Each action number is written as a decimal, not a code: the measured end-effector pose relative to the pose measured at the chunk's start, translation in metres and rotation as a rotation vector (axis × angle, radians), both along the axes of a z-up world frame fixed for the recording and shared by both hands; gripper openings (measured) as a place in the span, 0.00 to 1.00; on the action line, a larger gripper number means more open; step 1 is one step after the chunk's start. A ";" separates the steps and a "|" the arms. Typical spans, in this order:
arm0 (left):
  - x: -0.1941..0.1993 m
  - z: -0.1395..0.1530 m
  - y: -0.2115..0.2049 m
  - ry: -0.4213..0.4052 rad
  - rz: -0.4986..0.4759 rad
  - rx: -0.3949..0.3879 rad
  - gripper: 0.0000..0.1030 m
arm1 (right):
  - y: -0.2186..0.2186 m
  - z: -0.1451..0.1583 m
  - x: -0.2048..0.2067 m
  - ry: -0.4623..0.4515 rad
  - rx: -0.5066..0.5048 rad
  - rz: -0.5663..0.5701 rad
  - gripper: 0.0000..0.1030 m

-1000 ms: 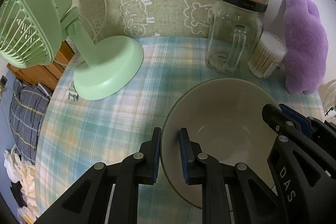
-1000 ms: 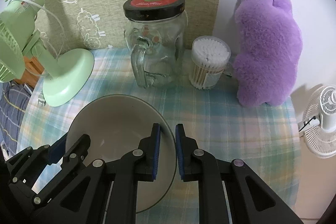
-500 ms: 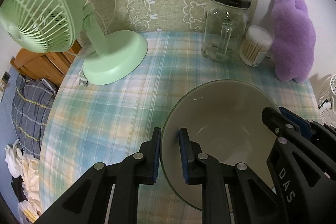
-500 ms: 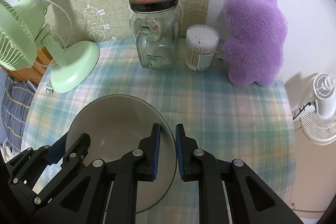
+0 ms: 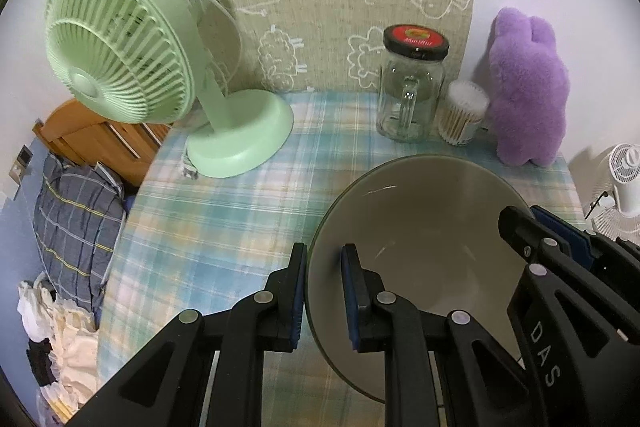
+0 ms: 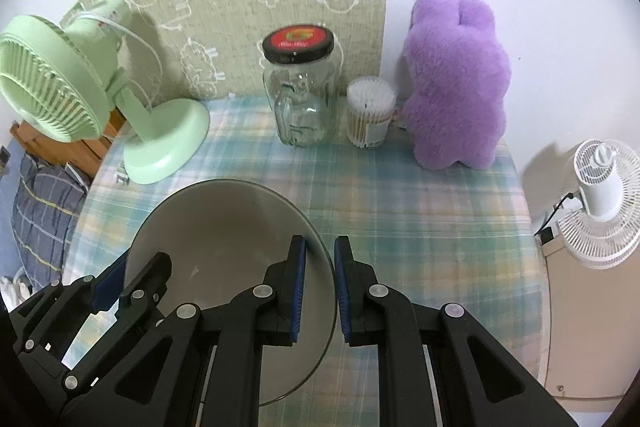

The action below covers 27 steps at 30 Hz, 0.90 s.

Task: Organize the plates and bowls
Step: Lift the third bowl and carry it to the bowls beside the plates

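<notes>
A grey-beige bowl [image 5: 420, 223] with a dark rim hangs above the plaid-covered table [image 5: 224, 223], held from both sides. My left gripper [image 5: 324, 257] is shut on its left rim, one pad inside and one outside. At the opposite rim is my right gripper [image 5: 534, 223], which pinches that edge. The right wrist view shows the same bowl [image 6: 224, 231] with my right gripper [image 6: 320, 249] shut on its right rim, and my left gripper [image 6: 138, 267] clamped on the far-left rim. The bowl is empty.
A green desk fan [image 5: 120, 55] stands at the table's back left. Along the back wall are a glass jar mug [image 5: 412, 91] with a black lid, a tub of cotton swabs [image 5: 462, 115] and a purple plush [image 5: 524, 91]. A white fan [image 6: 600, 195] stands on the floor right; bedding [image 5: 72, 219] lies left.
Both grippers rose and drew back from the wall with the bowl held between them. The fan, jar and plush now look smaller and farther. Neither grip changed.
</notes>
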<state>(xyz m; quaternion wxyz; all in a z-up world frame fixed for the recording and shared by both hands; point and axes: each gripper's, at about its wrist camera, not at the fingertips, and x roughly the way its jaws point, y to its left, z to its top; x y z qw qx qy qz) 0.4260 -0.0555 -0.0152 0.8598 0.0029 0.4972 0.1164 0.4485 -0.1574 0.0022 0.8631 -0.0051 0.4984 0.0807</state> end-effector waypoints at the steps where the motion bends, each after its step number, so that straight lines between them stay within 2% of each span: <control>1: -0.002 0.004 0.000 -0.007 0.000 0.003 0.14 | 0.000 0.003 -0.001 -0.002 0.002 -0.001 0.17; 16: -0.046 0.050 0.007 -0.066 -0.024 0.014 0.14 | 0.005 0.054 -0.050 -0.059 0.010 -0.016 0.17; 27: -0.094 0.066 0.019 -0.098 -0.059 -0.033 0.14 | 0.020 0.081 -0.103 -0.095 -0.030 -0.055 0.17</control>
